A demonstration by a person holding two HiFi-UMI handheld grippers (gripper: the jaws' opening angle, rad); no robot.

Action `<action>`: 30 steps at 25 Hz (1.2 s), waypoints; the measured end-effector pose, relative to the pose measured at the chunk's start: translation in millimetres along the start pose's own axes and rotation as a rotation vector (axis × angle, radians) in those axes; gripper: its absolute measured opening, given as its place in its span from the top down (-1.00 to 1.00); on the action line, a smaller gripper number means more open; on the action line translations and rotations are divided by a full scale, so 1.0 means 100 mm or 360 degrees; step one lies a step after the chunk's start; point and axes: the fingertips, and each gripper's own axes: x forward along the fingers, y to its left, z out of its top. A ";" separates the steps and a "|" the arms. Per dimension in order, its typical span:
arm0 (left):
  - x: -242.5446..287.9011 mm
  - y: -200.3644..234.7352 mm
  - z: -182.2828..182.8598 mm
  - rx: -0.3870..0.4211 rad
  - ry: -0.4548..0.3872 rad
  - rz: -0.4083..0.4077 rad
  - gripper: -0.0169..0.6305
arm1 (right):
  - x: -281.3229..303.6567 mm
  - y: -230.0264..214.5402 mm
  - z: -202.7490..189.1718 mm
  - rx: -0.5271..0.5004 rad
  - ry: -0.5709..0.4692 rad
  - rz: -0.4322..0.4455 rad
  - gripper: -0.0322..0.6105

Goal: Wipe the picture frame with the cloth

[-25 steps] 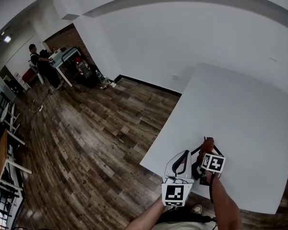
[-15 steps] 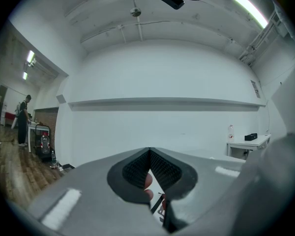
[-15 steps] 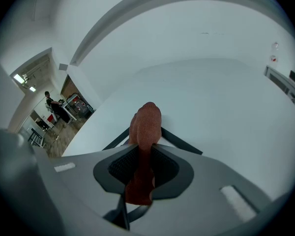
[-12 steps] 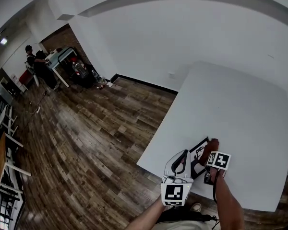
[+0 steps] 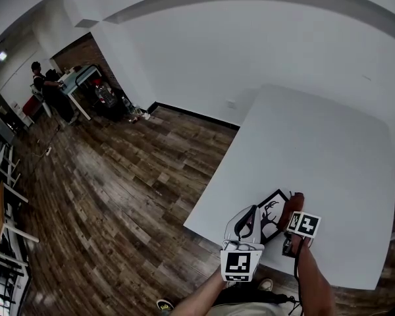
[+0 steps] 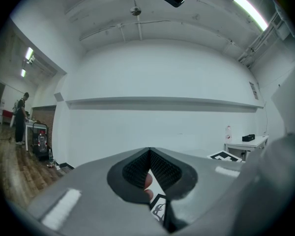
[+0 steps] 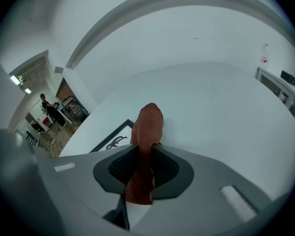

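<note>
At the worktop's (image 5: 316, 150) near left corner, my right tool (image 7: 143, 156) clenches the red cloth (image 7: 148, 124) beside the picture frame's (image 5: 272, 210) right edge. My left tool (image 6: 150, 154), clenched tip to tip, sits just left.

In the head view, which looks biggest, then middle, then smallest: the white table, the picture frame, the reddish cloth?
1. white table
2. black-edged picture frame, partly covered
3. reddish-brown cloth, only somewhat smaller
</note>
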 end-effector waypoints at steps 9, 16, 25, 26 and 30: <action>-0.09 0.18 0.04 0.0000 0.0010 0.0049 0.95 | 0.04 1.09 -0.07 -0.0154 0.0067 0.0294 0.59; -0.16 0.24 0.03 0.0004 0.0045 0.0078 0.95 | 0.25 1.26 -0.34 -0.0238 0.0190 0.0280 0.59; -0.13 0.22 -0.04 -0.0014 0.0009 0.0079 0.95 | 0.20 0.77 -0.34 -0.0187 0.0192 0.0186 0.59; -0.12 0.20 -0.05 -0.0018 0.0009 0.0072 0.95 | 0.18 0.68 -0.33 -0.0169 0.0189 0.0172 0.58; -0.10 0.13 -0.06 -0.0032 0.0010 0.0050 0.95 | 0.07 0.29 -0.29 -0.0116 0.0163 0.0099 0.58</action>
